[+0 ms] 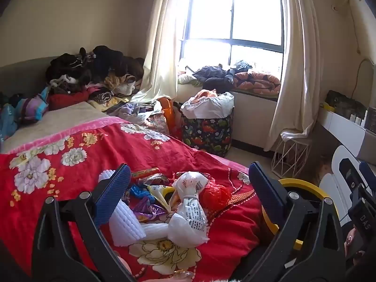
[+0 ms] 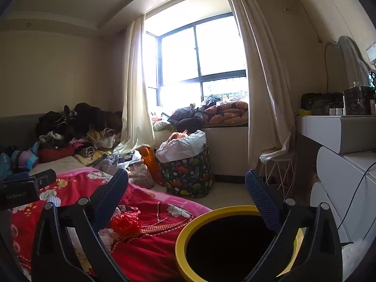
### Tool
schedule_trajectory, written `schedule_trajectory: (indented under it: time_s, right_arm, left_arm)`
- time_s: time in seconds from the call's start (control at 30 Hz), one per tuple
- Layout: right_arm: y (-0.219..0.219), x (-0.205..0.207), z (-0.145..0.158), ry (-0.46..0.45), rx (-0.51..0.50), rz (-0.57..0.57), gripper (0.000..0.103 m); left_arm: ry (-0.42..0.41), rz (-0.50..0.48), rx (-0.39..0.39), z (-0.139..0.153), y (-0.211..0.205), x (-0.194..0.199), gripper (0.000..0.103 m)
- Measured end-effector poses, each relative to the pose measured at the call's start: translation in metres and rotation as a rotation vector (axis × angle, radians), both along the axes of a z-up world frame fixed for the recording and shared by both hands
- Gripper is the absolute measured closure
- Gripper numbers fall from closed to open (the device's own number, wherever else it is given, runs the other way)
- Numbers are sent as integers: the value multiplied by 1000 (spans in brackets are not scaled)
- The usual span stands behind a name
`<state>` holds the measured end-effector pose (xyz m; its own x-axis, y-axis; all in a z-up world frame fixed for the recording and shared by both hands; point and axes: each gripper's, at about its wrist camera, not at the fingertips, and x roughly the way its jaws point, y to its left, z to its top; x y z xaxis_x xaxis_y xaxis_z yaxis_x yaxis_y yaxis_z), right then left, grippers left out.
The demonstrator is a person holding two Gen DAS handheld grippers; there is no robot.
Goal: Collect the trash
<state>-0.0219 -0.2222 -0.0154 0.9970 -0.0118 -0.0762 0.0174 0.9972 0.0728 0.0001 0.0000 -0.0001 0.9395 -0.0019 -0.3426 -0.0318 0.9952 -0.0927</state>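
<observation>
Trash (image 1: 169, 202) lies heaped on a red floral quilt (image 1: 77, 164) covering a bed: a white printed bag (image 1: 191, 213), white foam sleeves (image 1: 128, 221), a crumpled red net (image 1: 215, 195) and bright wrappers (image 1: 145, 191). Left gripper (image 1: 190, 181) hovers over the heap, tilted down, jaws wide apart, holding nothing. At three o'clock from the heap, just past the bed's edge, stands a yellow-rimmed bin (image 2: 188, 232) with a dark inside. Right gripper (image 2: 186, 186) hangs above that bin, level, jaws wide apart and empty. Beyond, at twelve o'clock, a bright window (image 2: 197, 54) with cream curtains (image 2: 260, 75) and a patterned basket (image 2: 188, 171) below it.
</observation>
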Motion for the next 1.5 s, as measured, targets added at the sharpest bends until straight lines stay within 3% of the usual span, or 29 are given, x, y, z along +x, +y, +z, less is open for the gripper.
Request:
schedule_trajectory:
  time_s: [1.5]
  right_arm:
    - [3, 3, -5, 14, -24, -11, 6]
  left_arm:
    - [-21, -13, 1, 0, -7, -3, 11]
